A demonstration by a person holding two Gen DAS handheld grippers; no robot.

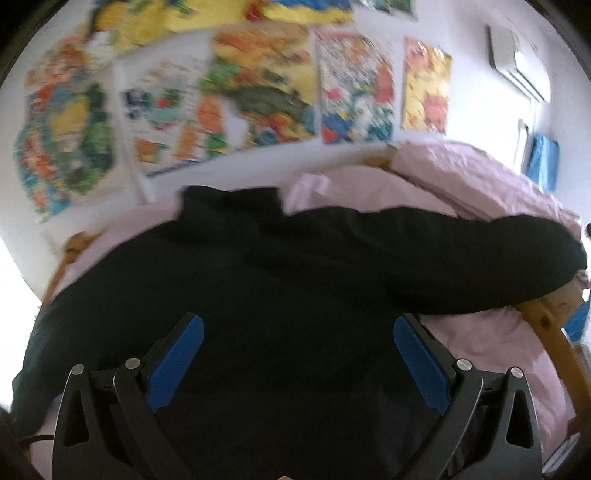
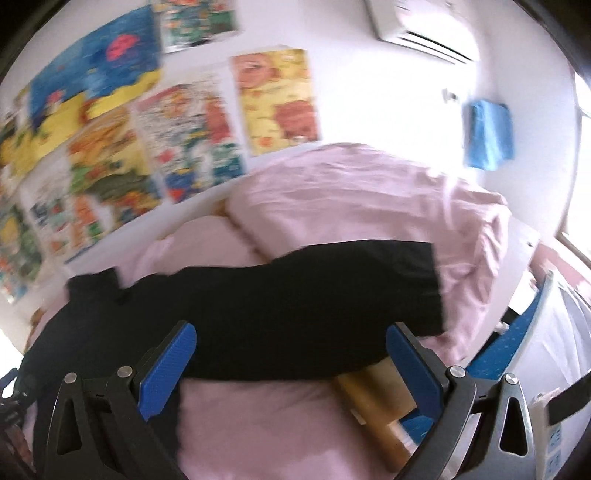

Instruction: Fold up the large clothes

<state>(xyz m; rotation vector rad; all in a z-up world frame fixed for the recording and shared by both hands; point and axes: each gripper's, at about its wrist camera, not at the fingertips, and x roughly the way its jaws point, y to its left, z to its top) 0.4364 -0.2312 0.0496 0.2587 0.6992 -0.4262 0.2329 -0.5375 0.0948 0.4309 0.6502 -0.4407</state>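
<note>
One black garment (image 1: 280,280) lies spread across the pink bed (image 2: 280,424), sleeve (image 2: 354,280) stretched out toward the wooden bed rail (image 1: 546,314); no fold visible yet, so I'd judge the task barely started. Left gripper (image 1: 298,363) and right gripper (image 2: 290,367) both splayed wide, holding nothing, above the fabric. Wall behind: colourful posters (image 1: 258,92), AC unit (image 2: 421,33).

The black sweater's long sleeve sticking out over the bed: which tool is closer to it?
Right. The right tool hovers open just before the sleeve. The left tool is open over the sweater's body, with the sleeve stretching away to its right.
</note>
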